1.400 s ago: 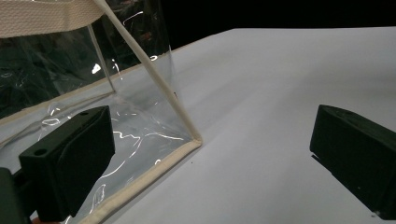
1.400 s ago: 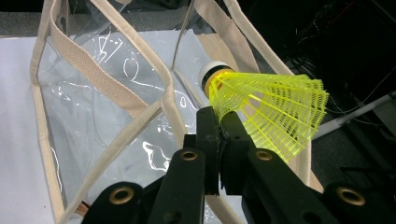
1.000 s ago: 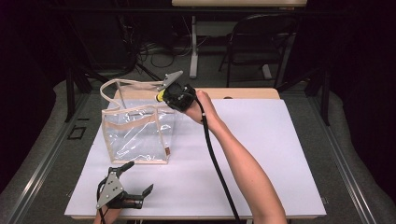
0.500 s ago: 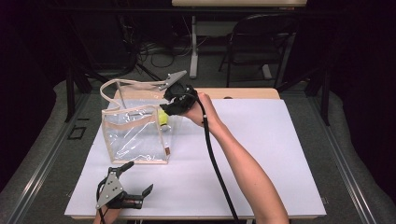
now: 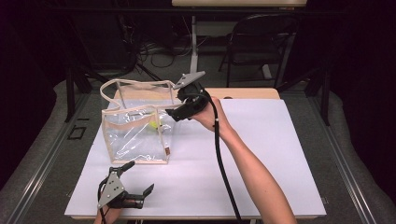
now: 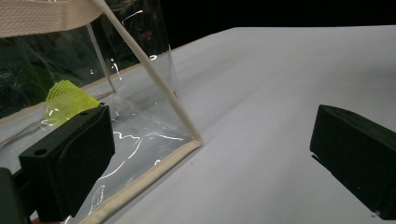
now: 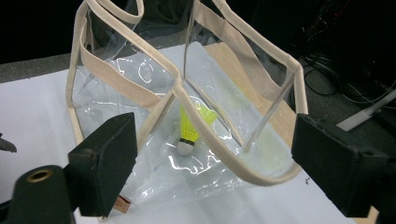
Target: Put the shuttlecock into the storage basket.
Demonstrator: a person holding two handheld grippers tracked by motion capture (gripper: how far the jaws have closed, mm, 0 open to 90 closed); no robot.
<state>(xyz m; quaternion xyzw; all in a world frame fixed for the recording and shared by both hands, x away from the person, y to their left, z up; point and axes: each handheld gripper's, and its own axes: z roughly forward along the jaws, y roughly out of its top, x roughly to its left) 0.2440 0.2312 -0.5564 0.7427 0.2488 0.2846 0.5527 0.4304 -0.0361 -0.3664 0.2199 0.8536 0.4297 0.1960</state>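
Seen from above, only a small yellow-green smudge [image 5: 153, 125] through the clear plastic tote bag with beige trim [image 5: 135, 135], left of the right gripper [image 5: 173, 113]; cork and feathers too small to separate there. Left hand cut off by the bottom edge, just below the left gripper [image 5: 139, 179]. In the left gripper view, yellow feathered shuttlecock [image 6: 67, 100] half hidden behind the left-hand finger [image 6: 70, 161], cork unseen. Right-hand finger [image 6: 359, 158] clipped at the frame's edge. In the right gripper view, bag's near bottom corner tucked behind the left-hand finger [image 7: 105, 161].
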